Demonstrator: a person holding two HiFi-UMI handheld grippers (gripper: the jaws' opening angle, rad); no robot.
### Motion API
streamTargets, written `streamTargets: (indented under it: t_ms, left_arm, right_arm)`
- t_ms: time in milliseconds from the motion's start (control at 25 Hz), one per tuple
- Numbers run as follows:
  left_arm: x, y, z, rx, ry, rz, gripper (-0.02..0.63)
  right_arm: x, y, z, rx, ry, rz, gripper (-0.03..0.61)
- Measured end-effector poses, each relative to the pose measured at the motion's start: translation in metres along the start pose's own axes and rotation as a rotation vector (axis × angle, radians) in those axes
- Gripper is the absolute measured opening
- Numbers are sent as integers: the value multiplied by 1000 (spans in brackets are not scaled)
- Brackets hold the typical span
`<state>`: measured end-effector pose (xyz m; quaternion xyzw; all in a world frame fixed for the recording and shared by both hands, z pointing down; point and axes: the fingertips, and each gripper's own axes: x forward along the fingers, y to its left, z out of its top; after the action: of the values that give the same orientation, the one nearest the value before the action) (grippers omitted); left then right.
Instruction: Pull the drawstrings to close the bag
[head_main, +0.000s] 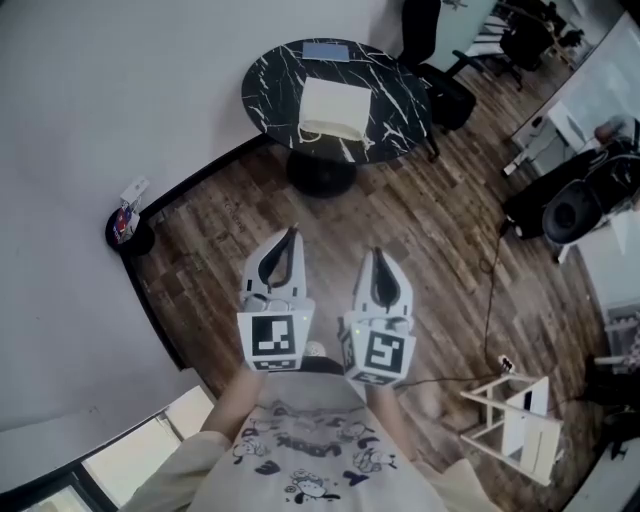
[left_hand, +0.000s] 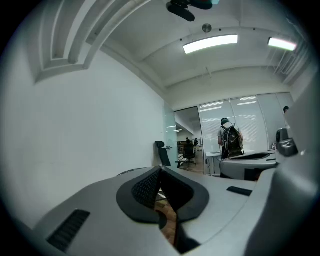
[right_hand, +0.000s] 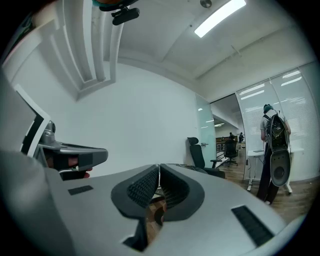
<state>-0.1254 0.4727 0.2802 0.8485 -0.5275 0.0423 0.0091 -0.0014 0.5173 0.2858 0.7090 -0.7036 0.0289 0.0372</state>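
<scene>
Cream cloth bag (head_main: 333, 108) sits on marble table (head_main: 270, 75), well ahead of both tools. Left gripper (head_main: 292, 232) & right gripper (head_main: 377, 253): jaws together, empty. Task not begun; reach, grip drawstrings (head_main: 312, 136), pull all left to do.

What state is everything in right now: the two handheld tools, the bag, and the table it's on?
left tool: shut, nothing between its jaws, held level, well short of the table.
right tool: shut, empty, held level beside the left tool.
bag: lying flat on the table, untouched, mouth apparently not drawn tight.
table: standing upright, carrying the bag.
</scene>
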Motion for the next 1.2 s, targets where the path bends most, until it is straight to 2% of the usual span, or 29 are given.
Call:
streamTargets:
  t_ms: [320,480,680,960,1200]
  left_arm:
    - [14,-13,-5,8,5,2,38]
    - [18,-15,-9,-32,2,29,38]
    - [26,-18,-14,-22,23,53,38]
    - [65,-10,-24,-11,46,56,38]
    - [121,10,-27,-3,50,32,38]
  right_arm:
    - [10,-13,-8,18,13,31,23]
    - [16,-23,-14,17,28,37,23]
    - [23,-36,-22,13,58,41,23]
    - [63,-46,-36,20,111,41,23]
    - [123,-51,-39,23,113,27,23]
